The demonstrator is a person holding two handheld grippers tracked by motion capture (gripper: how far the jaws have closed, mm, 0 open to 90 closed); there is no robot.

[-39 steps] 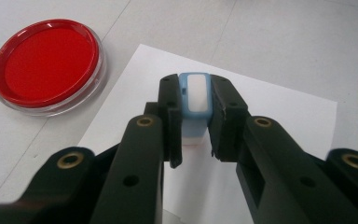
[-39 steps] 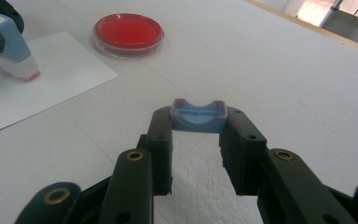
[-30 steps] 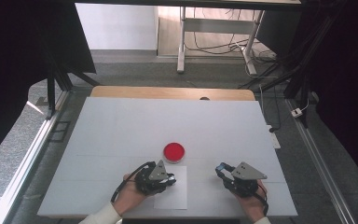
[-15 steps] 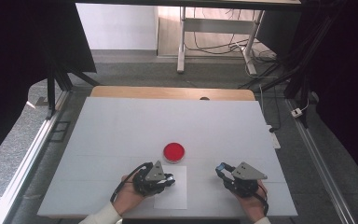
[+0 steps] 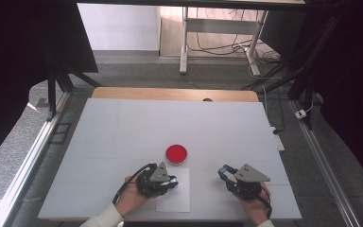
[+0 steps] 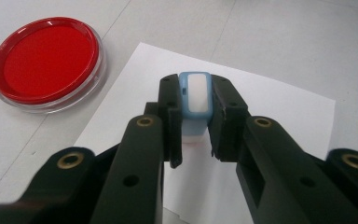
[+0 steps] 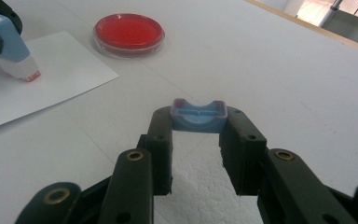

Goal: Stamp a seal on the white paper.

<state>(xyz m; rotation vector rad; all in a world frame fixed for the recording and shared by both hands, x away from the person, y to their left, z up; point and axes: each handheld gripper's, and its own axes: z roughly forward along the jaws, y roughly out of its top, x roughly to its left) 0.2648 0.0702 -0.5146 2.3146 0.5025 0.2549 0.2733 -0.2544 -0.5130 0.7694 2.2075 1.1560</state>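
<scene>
The left tongs (image 6: 195, 135) grip the stamp (image 6: 195, 100), its face pressed on the paper (image 6: 270, 121) near the red ink pad (image 6: 45, 58). Right tongs (image 7: 196, 154) clamp its blue cap (image 7: 198, 117). Nothing has shifted lately; the stamping looks under way.

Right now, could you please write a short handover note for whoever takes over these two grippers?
Left gripper: shut on the stamp, which is tilted with its red-tipped end on or just above the paper; contact is unclear.
Right gripper: shut on the blue cap, held low over the table, right of the paper.
Red ink pad: open, just beyond the paper.
Done: cap is off, stamp is at the paper.
Left: I see no print yet; probably press the stamp, lift, then recap.
</scene>
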